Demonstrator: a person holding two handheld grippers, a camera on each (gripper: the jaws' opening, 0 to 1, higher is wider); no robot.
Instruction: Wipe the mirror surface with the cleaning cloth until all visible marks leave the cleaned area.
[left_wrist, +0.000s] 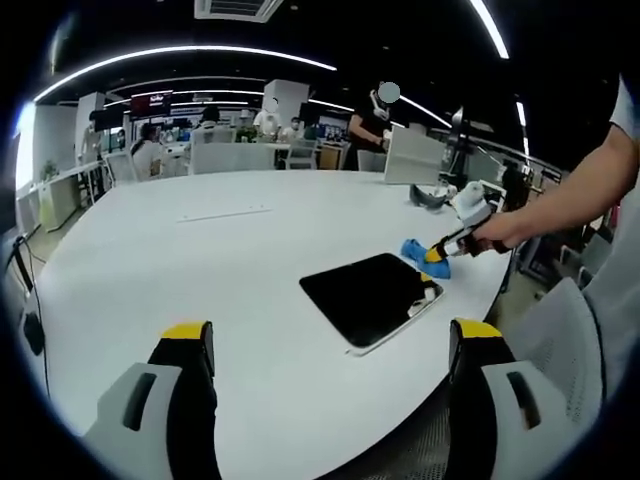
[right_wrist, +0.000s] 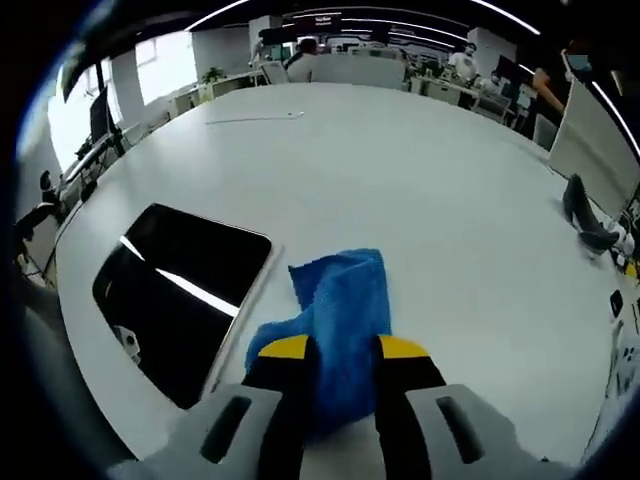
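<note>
**Right claw on cloth, beside the mirror**

Nearest my right camera: my right claw (right_wrist: 335, 352), yellow tips pinched in close on the blue cloth (right_wrist: 335, 310). Cloth bunched between the jaws, rest of it spread forward flat on the white table (right_wrist: 420, 170). Cloth sits just beside the mirror (right_wrist: 175, 290), at its long edge; can't tell if it touches. Mirror lies flat, dark face up, pale frame, bright ceiling strips reflected as streaks. It sits near the table's curved edge. Farther out on the table, a thin pale strip (right_wrist: 255, 118); off to the right, a dark object (right_wrist: 585, 222) near the rim, too blurred to name.

Left camera: my left claw (left_wrist: 335, 345) hangs above the near table edge (left_wrist: 150, 260), jaws spread wide, nothing between them, well apart from the mirror (left_wrist: 370, 295). Mirror ahead, dark face up. Just past its far corner the cloth (left_wrist: 415, 248) and my right claw (left_wrist: 440, 255) on it, my hand (left_wrist: 495, 232) holding the tool, arm coming in from the right. Same thin strip (left_wrist: 225, 213) lies mid-table. Behind the table: desks, chairs, several people (left_wrist: 150, 150), ceiling light strips.
</note>
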